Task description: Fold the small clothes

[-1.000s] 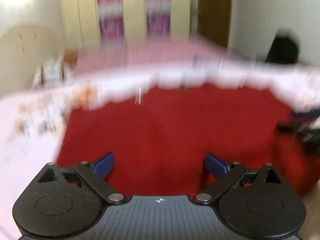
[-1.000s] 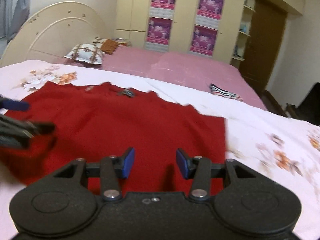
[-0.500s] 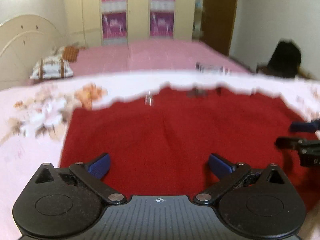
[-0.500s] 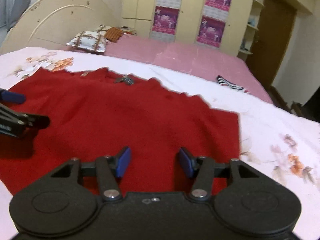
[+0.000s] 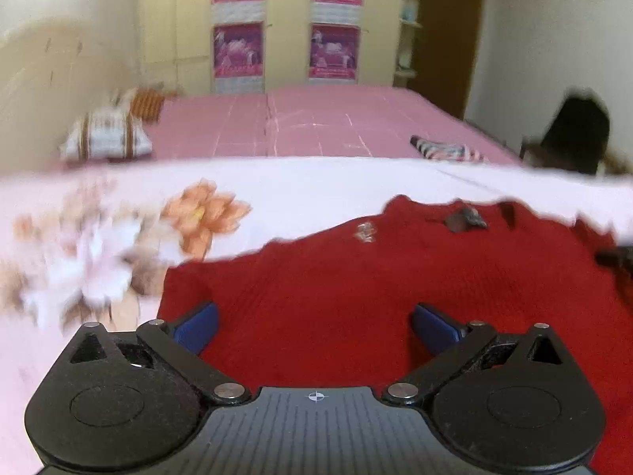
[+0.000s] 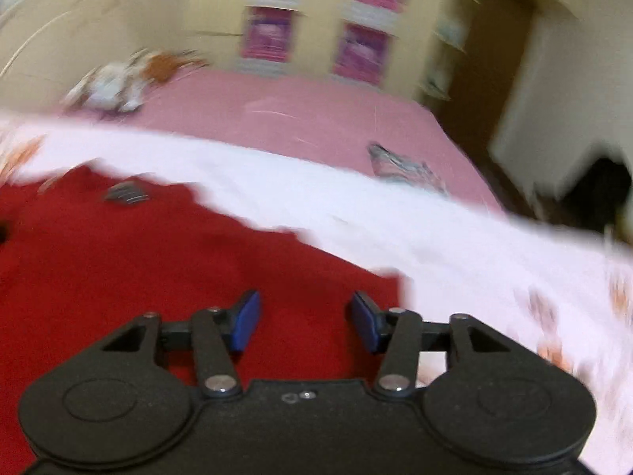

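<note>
A red knit garment [image 5: 356, 285] lies flat on a white floral bedsheet [image 5: 118, 237]; a dark label [image 5: 463, 219] sits at its far edge. My left gripper [image 5: 314, 326] is open wide and empty, low over the garment's near left corner. In the right wrist view the garment [image 6: 158, 269] fills the lower left. My right gripper [image 6: 304, 320] is open and empty over the garment's near right corner. The right gripper's tip shows at the left wrist view's right edge [image 5: 617, 257].
Beyond the sheet lies a pink bedspread [image 5: 296, 122] with a striped cloth [image 5: 447, 150] and pillows [image 5: 103, 138] by the headboard. Wardrobes with posters [image 5: 285, 47] and a brown door [image 5: 447, 27] stand behind. A dark chair [image 5: 573, 134] stands at the right.
Both grippers have moved apart toward the garment's outer corners, left one leftward, right one rightward. Both stay open. The right view is now motion-blurred.
</note>
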Demonstrator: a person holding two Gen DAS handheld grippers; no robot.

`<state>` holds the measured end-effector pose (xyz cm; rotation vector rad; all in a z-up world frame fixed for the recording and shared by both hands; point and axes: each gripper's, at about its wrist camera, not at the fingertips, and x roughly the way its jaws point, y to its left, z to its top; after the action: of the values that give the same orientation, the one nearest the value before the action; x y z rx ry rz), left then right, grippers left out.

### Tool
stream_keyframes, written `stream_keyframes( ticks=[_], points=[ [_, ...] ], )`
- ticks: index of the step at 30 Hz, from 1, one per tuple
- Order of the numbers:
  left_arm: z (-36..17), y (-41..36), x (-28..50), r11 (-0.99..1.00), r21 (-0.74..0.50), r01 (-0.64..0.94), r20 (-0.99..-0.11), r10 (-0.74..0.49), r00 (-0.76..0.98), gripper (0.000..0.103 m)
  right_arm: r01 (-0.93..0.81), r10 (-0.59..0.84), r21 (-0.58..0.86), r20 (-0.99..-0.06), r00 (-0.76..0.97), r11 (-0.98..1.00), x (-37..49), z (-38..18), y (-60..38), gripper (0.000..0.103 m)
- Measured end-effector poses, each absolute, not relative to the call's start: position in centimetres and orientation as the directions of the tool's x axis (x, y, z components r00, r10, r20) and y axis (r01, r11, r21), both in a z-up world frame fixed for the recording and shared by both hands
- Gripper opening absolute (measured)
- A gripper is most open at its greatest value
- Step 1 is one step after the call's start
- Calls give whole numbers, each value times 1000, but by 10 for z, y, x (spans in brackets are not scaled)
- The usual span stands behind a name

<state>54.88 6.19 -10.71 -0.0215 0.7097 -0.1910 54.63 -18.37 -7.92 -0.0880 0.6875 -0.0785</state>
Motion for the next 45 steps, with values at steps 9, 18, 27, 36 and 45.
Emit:
stream_keyframes(
  ticks=[9,18,27,36,45],
  points=[
    [-82,45,527,984,-28,174,-597,-156,787,103,18,-90,-129,-575,813,991,532,-71,-180,50],
    [-91,-7,473,957,-48,288,-634,-252,731,103,-239,115,-133,-597,794,962,476,-74,-111,51],
    [-96,14,454,964,-13,265,-646,-210,734,103,-99,-10,-140,-623,782,985,459,-74,-148,53],
    [-77,28,432,978,-31,204,-647,-175,742,103,-108,-5,-152,-599,801,982,428,-58,-148,52],
    [-77,130,322,826,-533,-182,-578,-199,791,88,-159,87,-77,-568,818,984,376,-37,-146,52]
  ],
)
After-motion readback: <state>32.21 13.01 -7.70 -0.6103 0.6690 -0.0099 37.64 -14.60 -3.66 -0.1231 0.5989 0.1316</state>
